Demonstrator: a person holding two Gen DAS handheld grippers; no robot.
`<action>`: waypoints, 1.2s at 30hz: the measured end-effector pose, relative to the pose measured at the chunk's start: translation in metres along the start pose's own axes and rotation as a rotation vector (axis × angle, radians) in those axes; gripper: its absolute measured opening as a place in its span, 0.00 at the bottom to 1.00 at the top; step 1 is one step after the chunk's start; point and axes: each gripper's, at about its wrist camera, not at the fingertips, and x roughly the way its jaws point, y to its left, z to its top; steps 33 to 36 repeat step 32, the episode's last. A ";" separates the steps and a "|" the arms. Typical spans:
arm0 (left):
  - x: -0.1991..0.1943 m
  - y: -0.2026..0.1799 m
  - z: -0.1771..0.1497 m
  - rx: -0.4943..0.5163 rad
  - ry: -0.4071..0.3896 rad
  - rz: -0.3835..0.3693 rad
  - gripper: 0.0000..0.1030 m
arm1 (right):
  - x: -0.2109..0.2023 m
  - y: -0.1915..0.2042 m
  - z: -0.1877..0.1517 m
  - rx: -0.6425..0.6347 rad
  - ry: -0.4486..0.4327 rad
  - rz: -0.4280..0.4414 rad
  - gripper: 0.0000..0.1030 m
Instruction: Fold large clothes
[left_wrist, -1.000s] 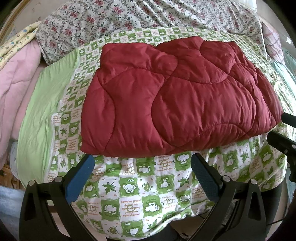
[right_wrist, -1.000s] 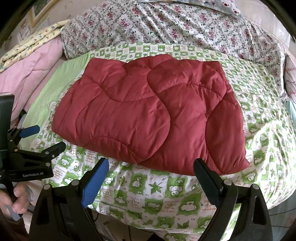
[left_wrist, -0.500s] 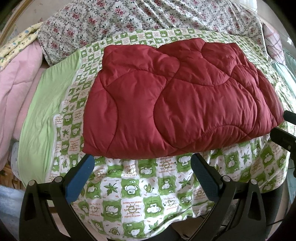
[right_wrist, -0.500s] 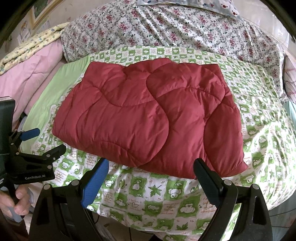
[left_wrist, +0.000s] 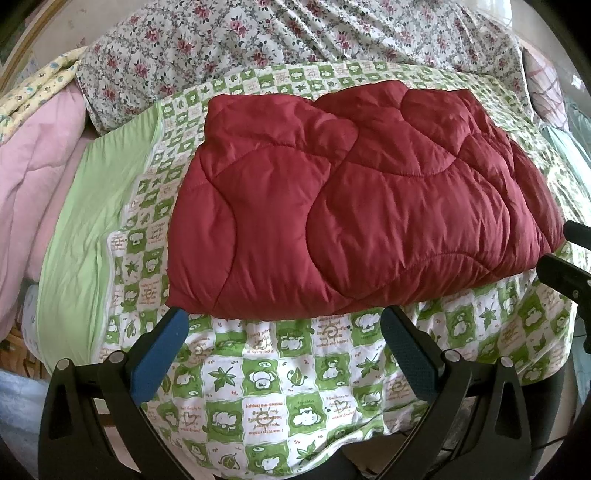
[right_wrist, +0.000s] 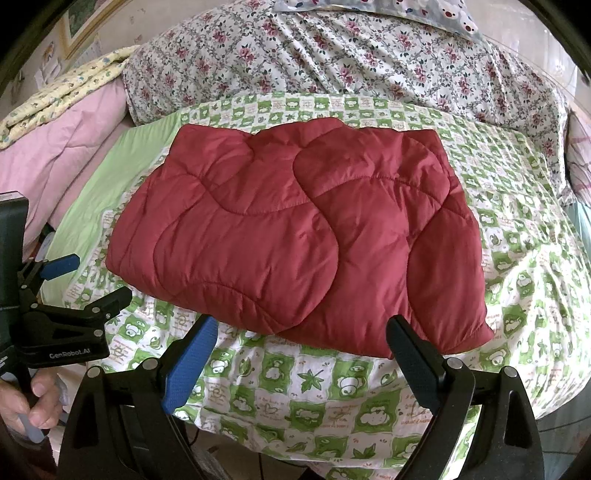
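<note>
A folded dark red quilted garment (left_wrist: 354, 206) is laid flat on a green-and-white checked sheet (left_wrist: 266, 391) printed with leaves and small animals, which covers the bed up to its near edge. In the right wrist view the same garment (right_wrist: 295, 236) is seen as a padded rectangle, its wavy stitched panels overlapped, with one corner reaching toward the lower right. A plain light green band (left_wrist: 92, 236) is found along the left side of the sheet, and pink bedding (left_wrist: 33, 192) is piled beyond it. A floral-patterned cover (right_wrist: 332, 62) is bunched behind the garment at the far side of the bed. The left gripper (left_wrist: 284, 343) is held just short of the garment's near edge, its blue-padded fingers spread wide with nothing between them. The right gripper (right_wrist: 299, 350) is likewise held apart from the cloth, fingers released and empty, just before the near hem.
</note>
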 end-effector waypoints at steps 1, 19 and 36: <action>0.000 0.000 0.000 0.000 -0.001 0.001 1.00 | 0.000 0.000 0.001 0.000 -0.001 0.000 0.91; 0.000 -0.001 0.001 -0.001 -0.002 0.002 1.00 | -0.001 0.000 0.003 0.003 -0.006 0.002 0.91; 0.001 0.004 0.012 -0.023 -0.008 -0.007 1.00 | 0.003 -0.002 0.005 0.010 -0.003 0.001 0.91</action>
